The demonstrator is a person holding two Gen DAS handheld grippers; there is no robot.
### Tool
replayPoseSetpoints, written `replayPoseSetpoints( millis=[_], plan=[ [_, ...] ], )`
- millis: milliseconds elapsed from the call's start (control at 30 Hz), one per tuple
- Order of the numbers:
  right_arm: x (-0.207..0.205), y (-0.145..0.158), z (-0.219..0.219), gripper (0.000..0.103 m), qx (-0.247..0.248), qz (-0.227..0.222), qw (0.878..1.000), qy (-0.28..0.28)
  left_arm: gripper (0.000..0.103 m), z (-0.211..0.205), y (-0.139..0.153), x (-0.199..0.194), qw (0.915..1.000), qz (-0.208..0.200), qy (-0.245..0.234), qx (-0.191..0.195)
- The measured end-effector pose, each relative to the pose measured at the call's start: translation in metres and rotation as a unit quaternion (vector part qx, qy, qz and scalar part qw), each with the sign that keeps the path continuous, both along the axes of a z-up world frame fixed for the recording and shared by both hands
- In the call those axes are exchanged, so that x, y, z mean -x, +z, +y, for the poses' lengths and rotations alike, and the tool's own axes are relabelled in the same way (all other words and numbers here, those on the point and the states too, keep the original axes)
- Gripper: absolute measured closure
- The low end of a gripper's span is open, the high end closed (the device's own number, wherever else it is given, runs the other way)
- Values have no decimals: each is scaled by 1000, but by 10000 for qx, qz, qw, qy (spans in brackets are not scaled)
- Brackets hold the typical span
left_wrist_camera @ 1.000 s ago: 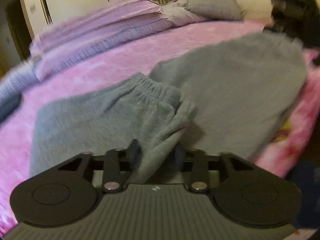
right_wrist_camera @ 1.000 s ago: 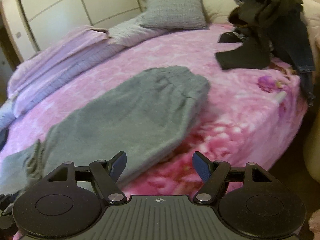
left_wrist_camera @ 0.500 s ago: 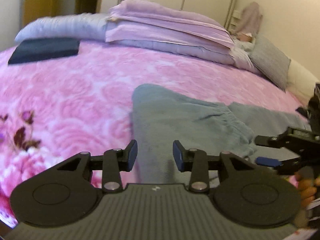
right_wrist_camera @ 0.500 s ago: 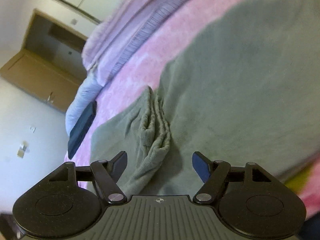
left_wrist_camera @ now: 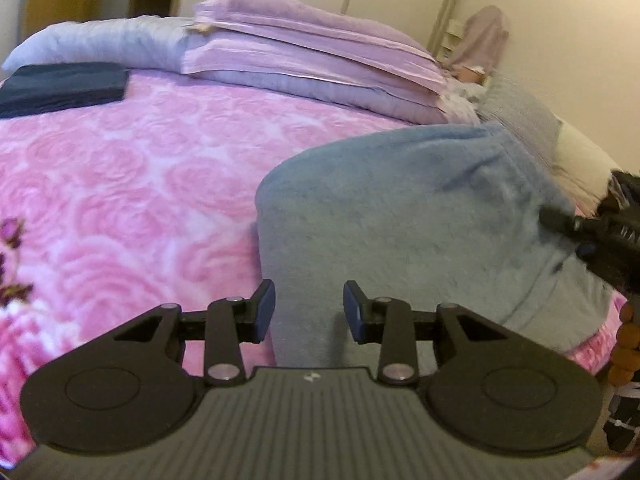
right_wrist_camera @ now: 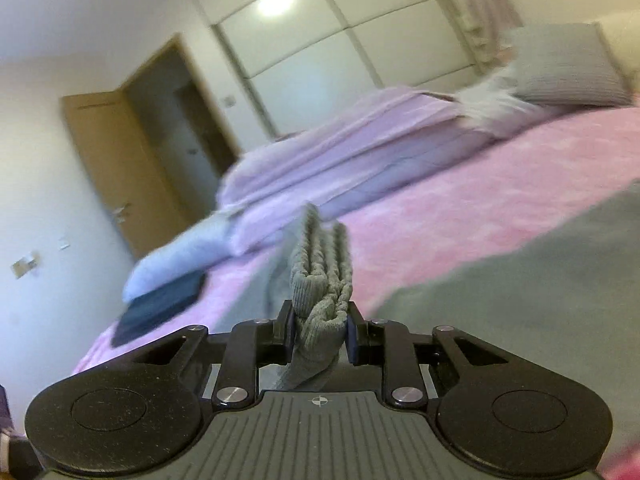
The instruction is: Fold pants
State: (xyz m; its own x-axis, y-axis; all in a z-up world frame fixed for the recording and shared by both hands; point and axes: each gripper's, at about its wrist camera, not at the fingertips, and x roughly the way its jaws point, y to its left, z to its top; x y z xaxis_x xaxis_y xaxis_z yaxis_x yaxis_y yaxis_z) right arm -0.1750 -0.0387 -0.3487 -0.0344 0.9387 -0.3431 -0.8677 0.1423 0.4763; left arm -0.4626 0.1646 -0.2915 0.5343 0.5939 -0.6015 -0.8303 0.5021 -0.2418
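Left wrist view: the pink bedspread (left_wrist_camera: 120, 184) fills the frame, with stacked lilac bedding (left_wrist_camera: 312, 56) and a dark folded item (left_wrist_camera: 60, 84) along its far edge. The grey pants (left_wrist_camera: 420, 216) lie on the bedspread at the near right, a broad mound running under the left gripper (left_wrist_camera: 309, 312).

Changes noted. A second ago the left gripper pinched a gathered fold of the pants; now its jaws stand apart with a clear gap, hovering over the fabric and pressing on nothing, so it is released. The right gripper (left_wrist_camera: 592, 236) enters at the right edge of this view, at the side of the mound.

Right wrist view: the right gripper (right_wrist_camera: 319, 330), wide open and empty a second ago, is closing, and its pads (right_wrist_camera: 286, 332) already press on the ribbed waistband (right_wrist_camera: 320, 276), which stands bunched up between them.

Assessment: hold has passed from left to right. The waistband end is secured, and the next fold likely carries it across the mound. The thick bunched elastic may slip or drag layers unevenly.
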Motion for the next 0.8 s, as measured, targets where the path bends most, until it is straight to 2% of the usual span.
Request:
replayPoseSetpoints(
  millis=[67, 133, 167, 200, 233, 300, 367, 500, 567, 667, 733, 800],
  plan=[
    [-20, -26, -3, 82, 551, 457, 9971, -253, 74, 1, -5, -12, 9998, 134, -126, 16],
    [-39, -64, -6, 82, 1171, 1228, 9838, -576, 76, 3, -11, -22, 9995, 205, -189, 115],
    [-47, -79, -10, 83, 1246, 1597, 9768, -701, 76, 4, -14, -26, 9994, 253, -180, 166],
    [-52, -82, -14, 83, 1024, 1879, 9737, -778, 77, 4, -15, -28, 9992, 298, -180, 176],
    [-50, -77, -16, 83, 893, 1834, 9759, -776, 77, 4, -14, -29, 9992, 320, -193, 157],
    [-41, -58, -14, 83, 666, 1366, 9863, -636, 77, 3, -13, -30, 9991, 343, -225, 142],
    [-37, -50, -14, 83, 557, 1282, 9882, -630, 77, 3, -14, -30, 9989, 391, -226, 138],
    [-39, -82, 6, 83, 1293, 1475, 9779, -730, 77, 5, -20, -32, 9985, 479, -189, 191],
    [-35, -80, 6, 83, 1095, 1514, 9788, -844, 77, 4, -21, -32, 9982, 544, -196, 168],
    [-22, -67, 5, 83, 863, 1112, 9861, -886, 77, 7, -21, -30, 9981, 570, -164, 183],
    [-18, -73, 9, 83, 974, 901, 9862, -989, 77, 11, -23, -29, 9979, 598, -133, 206],
    [-22, -88, 18, 82, 1394, 912, 9831, -760, 77, 14, -23, -29, 9976, 643, -123, 223]
  ],
)
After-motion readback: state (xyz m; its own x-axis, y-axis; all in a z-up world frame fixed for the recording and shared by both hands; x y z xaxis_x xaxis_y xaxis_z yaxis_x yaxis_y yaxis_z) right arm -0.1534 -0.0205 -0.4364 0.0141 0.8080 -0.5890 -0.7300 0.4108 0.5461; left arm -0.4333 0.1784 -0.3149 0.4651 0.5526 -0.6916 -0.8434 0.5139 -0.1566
